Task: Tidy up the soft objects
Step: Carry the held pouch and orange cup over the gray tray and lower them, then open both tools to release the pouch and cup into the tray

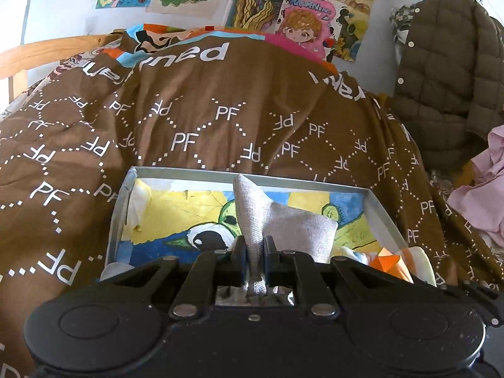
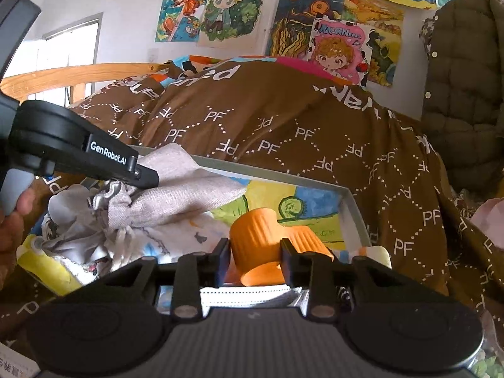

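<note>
Quilt (image 1: pixel 220 132): showing brown with white dotted diamonds and white "PF" letters, filling the view from 9 to 3 o'clock.
Tray (image 1: pixel 382 211): showing grey walls; its floor is carrying a yellow, blue and green drawing.
Cloth (image 1: pixel 283 223): showing pale grey-beige woven fabric at 6 o'clock of the left wrist view.
Orange piece (image 2: pixel 261 239): showing bright ribbed orange at 6 o'clock of the right wrist view.
Jacket (image 1: pixel 447 72): showing olive-green quilting with white snaps at 2 o'clock.
Pink garment (image 1: pixel 485 189): showing pale pink at 3 o'clock.
Wall drawings (image 2: pixel 226 9): showing many-coloured cartoon figures at 12 o'clock.
Bed rail (image 1: pixel 47 52): showing light wood at 10 o'clock.
Fingers (image 1: pixel 237 258): showing black.
</note>
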The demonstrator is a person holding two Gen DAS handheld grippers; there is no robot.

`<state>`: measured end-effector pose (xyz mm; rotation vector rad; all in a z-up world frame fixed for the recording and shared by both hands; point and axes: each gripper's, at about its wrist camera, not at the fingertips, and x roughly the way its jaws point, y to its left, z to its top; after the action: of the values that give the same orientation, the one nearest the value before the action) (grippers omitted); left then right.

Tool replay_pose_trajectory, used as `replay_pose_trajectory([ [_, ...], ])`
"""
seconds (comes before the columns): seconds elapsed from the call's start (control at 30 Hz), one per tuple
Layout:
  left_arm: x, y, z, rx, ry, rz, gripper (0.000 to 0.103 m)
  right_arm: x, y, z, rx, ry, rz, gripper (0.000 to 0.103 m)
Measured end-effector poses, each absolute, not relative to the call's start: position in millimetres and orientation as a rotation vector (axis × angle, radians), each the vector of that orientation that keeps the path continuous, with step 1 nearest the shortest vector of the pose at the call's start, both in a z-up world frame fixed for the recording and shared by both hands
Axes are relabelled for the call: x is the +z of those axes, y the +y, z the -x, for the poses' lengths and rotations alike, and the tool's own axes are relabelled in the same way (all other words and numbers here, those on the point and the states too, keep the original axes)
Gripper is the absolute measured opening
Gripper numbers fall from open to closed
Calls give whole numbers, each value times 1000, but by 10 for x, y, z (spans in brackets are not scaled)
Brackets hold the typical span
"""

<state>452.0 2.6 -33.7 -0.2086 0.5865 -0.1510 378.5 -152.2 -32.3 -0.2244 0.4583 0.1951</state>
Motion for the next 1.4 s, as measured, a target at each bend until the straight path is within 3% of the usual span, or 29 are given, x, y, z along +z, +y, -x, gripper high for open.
replay_pose_trajectory([
  [0.27, -311, -11, -4495, -147, 588, 201, 19, -287, -1561, -3773, 190, 451, 208, 46],
  [0.53, -277, -9, -4436, -141, 598, 199, 28, -199, -1618, -3723, 175, 429, 187, 64],
  [0.87, -110, 41, -4293, -120, 587, 213, 40, 3, -1710, -3606, 156, 380, 132, 77],
  [1.23, 61, 36, -4020, -95, 521, 184, 70, 262, -1890, -3425, 139, 321, 29, 91],
  [1.4, 189, 47, -3798, -89, 473, 191, 79, 412, -1971, -3304, 135, 301, 8, 96],
])
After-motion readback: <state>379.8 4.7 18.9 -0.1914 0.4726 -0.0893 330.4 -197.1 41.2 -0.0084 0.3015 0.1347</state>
